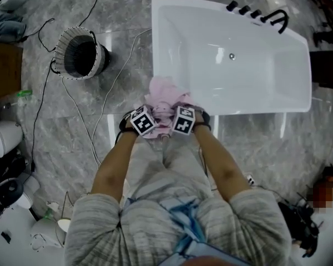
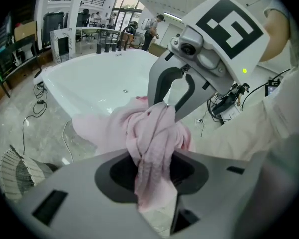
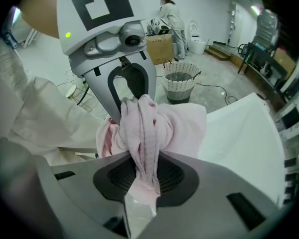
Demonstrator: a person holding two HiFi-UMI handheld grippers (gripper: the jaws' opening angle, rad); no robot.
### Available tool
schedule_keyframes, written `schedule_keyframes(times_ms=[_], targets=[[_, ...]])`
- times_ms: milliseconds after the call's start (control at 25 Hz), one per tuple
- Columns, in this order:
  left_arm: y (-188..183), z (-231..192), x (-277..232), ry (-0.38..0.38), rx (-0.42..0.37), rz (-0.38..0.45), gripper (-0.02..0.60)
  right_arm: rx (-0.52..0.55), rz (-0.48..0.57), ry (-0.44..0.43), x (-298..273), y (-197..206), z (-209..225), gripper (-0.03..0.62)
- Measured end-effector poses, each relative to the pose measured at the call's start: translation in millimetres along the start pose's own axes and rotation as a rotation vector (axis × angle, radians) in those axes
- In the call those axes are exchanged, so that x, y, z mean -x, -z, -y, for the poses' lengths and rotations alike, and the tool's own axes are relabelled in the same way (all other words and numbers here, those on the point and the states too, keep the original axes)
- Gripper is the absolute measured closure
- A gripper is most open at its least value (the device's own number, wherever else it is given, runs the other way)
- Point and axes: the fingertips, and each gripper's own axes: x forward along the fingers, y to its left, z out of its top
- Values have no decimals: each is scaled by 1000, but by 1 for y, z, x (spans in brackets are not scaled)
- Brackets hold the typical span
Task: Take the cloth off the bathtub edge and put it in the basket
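A pink cloth (image 1: 165, 100) hangs bunched between both grippers, over the near rim of the white bathtub (image 1: 288, 101). My left gripper (image 1: 147, 127) is shut on one fold of the pink cloth (image 2: 152, 143). My right gripper (image 1: 177, 127) is shut on another fold of the pink cloth (image 3: 147, 133), close beside the left one. The two grippers face each other with the cloth gathered between them. The woven basket (image 1: 80, 53) stands on the floor to the left of the tub, and the same basket (image 3: 179, 81) shows in the right gripper view.
Black taps (image 1: 261, 14) sit at the tub's far right corner. Cables (image 1: 94, 121) trail over the marble floor between the basket and me. White containers and clutter (image 1: 5, 143) stand at the left edge. A person (image 3: 172, 19) bends over boxes in the background.
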Motion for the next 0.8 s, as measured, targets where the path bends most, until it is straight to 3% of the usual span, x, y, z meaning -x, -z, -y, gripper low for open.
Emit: schedule_keyframes(times_ms=[200, 440, 800], targets=[[-14, 15, 29, -27, -1, 37, 419, 36, 5, 29, 31, -5, -9, 488], [-31, 29, 67, -42, -1, 52, 419, 90, -3, 5, 68, -14, -18, 488], [-25, 33, 121, -83, 33, 96, 419, 169, 30, 5, 104, -58, -25, 488]])
